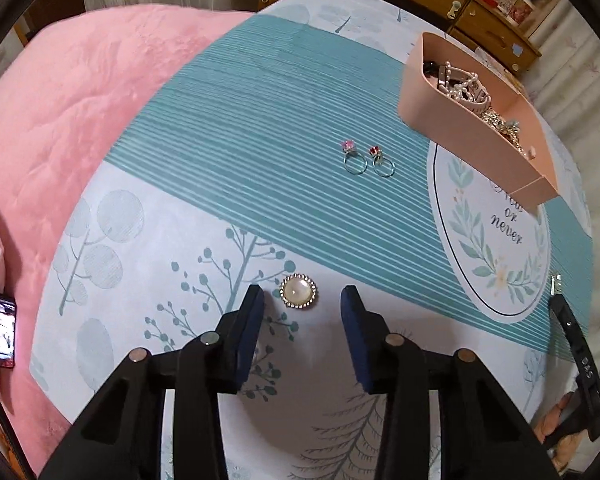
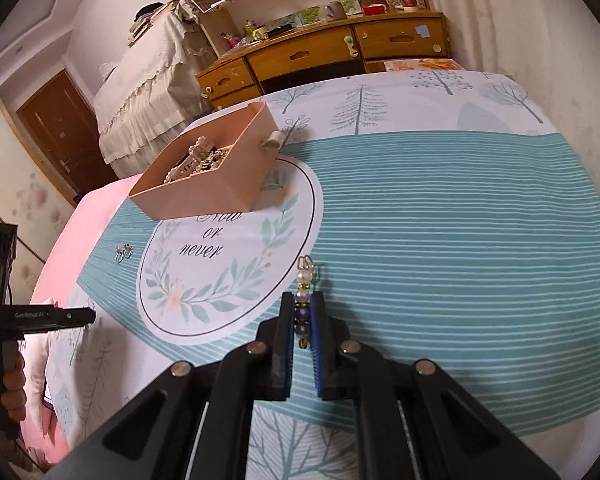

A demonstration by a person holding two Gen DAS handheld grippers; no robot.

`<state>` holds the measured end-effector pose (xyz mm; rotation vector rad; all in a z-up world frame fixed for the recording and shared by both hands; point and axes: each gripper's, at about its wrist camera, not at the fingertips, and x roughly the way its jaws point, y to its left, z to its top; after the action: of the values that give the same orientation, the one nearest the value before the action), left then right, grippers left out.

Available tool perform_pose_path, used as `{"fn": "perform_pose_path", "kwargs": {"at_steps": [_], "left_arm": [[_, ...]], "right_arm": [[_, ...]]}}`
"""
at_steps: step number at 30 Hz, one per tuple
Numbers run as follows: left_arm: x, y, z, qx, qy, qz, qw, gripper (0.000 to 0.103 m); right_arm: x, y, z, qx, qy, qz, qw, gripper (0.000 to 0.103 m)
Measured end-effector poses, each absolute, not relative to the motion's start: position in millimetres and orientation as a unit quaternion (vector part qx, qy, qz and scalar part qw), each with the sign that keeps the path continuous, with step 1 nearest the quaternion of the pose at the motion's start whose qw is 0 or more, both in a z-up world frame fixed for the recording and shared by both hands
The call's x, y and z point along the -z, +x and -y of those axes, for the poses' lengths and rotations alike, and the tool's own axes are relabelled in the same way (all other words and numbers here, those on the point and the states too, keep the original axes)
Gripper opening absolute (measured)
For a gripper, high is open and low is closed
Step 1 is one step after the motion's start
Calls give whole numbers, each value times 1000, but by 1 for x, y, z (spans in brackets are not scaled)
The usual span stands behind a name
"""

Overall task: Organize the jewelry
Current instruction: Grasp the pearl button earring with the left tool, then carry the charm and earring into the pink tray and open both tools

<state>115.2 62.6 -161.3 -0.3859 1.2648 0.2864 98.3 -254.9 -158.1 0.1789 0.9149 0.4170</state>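
A: Where is the left gripper [image 1: 302,300]?

B: Low over the patterned bedsheet [image 1: 204,208], its 2 blue pads spread wide. A round pearl brooch [image 1: 299,292] lies flat on the sheet between the tips, nearer the left pad; I cannot tell whether it touches it.

A: And the right gripper [image 2: 303,312]?

B: Pinched on a beaded earring [image 2: 305,300]. The beads sit between the pads and the hook end sticks out past the tips, above the striped part of the sheet.

A: Other jewelry?

B: 2 rings [image 1: 368,158], 1 with a pink stone and 1 with a red stone, lie side by side on the stripes. Beyond them stands a pink box [image 1: 420,92] holding pearls and chains.
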Motion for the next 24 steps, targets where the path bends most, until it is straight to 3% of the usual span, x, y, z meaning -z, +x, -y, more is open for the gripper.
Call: {"fn": "perform_pose_path", "kwargs": {"at_steps": [8, 10, 19, 24], "left_arm": [[158, 122, -48, -149, -146, -585, 783, 37], [156, 122, -45, -149, -143, -585, 784, 17], [154, 111, -53, -109, -169, -587, 784, 17], [126, 116, -43, -72, -151, -568, 806, 17]], "right_arm": [[160, 95, 255, -211, 95, -439, 868, 7], [160, 94, 256, -213, 99, -440, 867, 7], [161, 91, 240, -239, 106, -456, 851, 7], [153, 91, 221, -260, 117, -469, 836, 7]]}}
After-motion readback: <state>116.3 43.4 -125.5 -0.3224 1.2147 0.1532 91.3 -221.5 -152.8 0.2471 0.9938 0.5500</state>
